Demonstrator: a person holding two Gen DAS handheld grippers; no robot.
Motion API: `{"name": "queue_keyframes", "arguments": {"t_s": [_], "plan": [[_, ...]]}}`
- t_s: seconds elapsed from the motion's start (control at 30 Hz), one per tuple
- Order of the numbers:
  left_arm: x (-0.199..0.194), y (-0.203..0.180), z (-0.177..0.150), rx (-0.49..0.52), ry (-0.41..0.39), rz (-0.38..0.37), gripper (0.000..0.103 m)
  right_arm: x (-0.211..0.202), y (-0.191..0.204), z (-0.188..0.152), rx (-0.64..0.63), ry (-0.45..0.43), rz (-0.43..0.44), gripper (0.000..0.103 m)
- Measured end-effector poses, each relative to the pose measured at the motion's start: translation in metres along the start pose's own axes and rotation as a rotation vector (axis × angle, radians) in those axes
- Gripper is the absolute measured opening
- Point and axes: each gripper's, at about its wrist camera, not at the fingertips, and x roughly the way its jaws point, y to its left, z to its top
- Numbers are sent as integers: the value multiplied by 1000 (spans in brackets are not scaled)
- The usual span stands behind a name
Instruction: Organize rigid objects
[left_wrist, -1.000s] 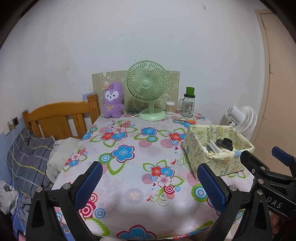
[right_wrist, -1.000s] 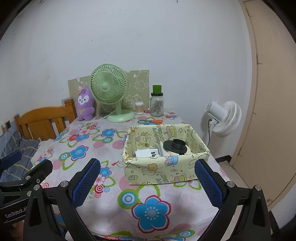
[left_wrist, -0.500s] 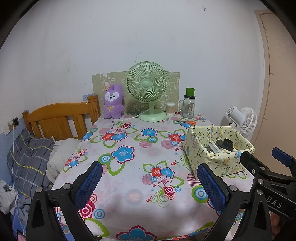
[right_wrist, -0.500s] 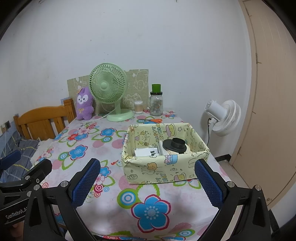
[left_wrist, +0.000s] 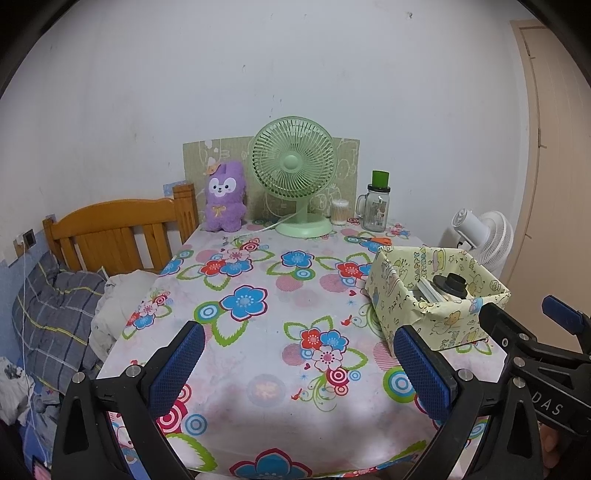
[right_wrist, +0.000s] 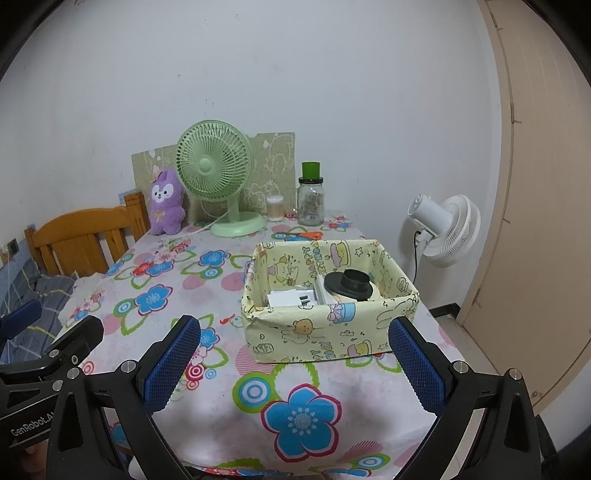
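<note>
A yellow cartoon-print box (right_wrist: 328, 328) (left_wrist: 443, 325) stands on the right side of the flowered table. Inside it lie a black round lid (right_wrist: 349, 282) (left_wrist: 453, 283), a white plug adapter (right_wrist: 291, 297) and a white flat piece. My right gripper (right_wrist: 293, 363) is open and empty, held back from the box's near wall. My left gripper (left_wrist: 297, 363) is open too, over the table's near middle, left of the box. Orange-handled scissors (left_wrist: 375, 240) (right_wrist: 303, 235) lie behind the box.
Along the far wall stand a green desk fan (left_wrist: 295, 173), a purple plush (left_wrist: 224, 201), a cotton-swab tub (left_wrist: 339, 212) and a glass jar with a green lid (left_wrist: 376, 203). A wooden headboard (left_wrist: 118, 229) and bedding lie left. A white floor fan (right_wrist: 445, 229) stands right.
Both grippers have drifted slightly back and up from the table; the box and fan look a little farther. Nothing was grasped or moved.
</note>
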Motion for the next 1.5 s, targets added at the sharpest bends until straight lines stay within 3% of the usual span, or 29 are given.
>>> {"name": "queue_keyframes", "arguments": {"t_s": [1.5], "plan": [[6,1,-2,1,17,-2,103,9,0,-2,2,23,-6,103]]}}
